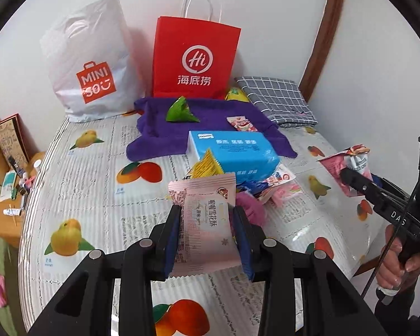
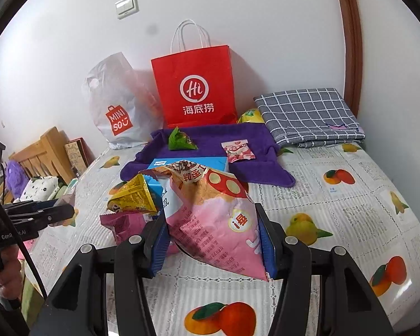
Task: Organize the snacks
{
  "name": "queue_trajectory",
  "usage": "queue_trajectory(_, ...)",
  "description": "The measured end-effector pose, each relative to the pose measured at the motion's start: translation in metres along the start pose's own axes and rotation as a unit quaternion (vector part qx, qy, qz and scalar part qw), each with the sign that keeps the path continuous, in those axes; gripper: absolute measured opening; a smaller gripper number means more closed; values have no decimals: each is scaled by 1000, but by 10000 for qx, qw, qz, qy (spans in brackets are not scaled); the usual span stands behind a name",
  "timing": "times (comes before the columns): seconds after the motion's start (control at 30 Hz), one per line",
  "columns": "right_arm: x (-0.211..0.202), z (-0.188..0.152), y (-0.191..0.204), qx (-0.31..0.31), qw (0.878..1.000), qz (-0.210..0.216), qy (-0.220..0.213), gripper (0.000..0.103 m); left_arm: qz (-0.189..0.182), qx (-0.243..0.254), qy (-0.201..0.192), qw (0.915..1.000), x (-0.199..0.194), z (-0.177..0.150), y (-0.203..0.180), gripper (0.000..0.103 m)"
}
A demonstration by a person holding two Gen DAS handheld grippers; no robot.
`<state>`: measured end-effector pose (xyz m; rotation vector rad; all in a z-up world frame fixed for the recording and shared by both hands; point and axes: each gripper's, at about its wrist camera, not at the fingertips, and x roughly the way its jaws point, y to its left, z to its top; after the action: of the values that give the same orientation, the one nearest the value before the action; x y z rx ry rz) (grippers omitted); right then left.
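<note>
My left gripper [image 1: 207,221] is shut on a pale pink snack packet [image 1: 204,224] and holds it above the bed. My right gripper [image 2: 212,229] is shut on a large pink snack bag [image 2: 212,212], which also shows at the right of the left wrist view [image 1: 347,165]. A loose pile of snacks lies ahead: a yellow triangular packet [image 2: 134,196], a magenta packet [image 2: 126,224] and a blue tissue pack [image 1: 235,151]. On the purple towel [image 1: 154,128] lie a green triangular packet [image 1: 180,110] and a small pink-white packet [image 1: 242,124].
A red paper bag [image 1: 194,58] and a white Miniso plastic bag [image 1: 89,64] stand against the back wall. A folded grey checked cloth [image 2: 308,117] lies at the back right with a yellow packet [image 2: 250,116] beside it. A cluttered wooden shelf [image 1: 8,168] is left of the bed.
</note>
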<state>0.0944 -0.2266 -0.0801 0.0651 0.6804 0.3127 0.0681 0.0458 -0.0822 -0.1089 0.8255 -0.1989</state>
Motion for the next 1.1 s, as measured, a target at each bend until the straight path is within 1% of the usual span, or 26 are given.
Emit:
queue_trajectory(0.17,-1,16,6,-68,9999,-139,11,54,-185,-119,-12,9998,6,11,-3,35)
queue_trajectory(0.37,6,47,9,-47,9995,-318,-10,54,-286,-128,-82,9995,17,40,-12,35)
queue_trajectory(0.63,25,77,5,-13,9998,-161,-69,54,-243,-123,-41,9996,40,74,-18,35)
queue_trajectory(1.1,74,111,-5,-16,10000,30,-39,54,-150,-176,5,9997,74,111,-11,35)
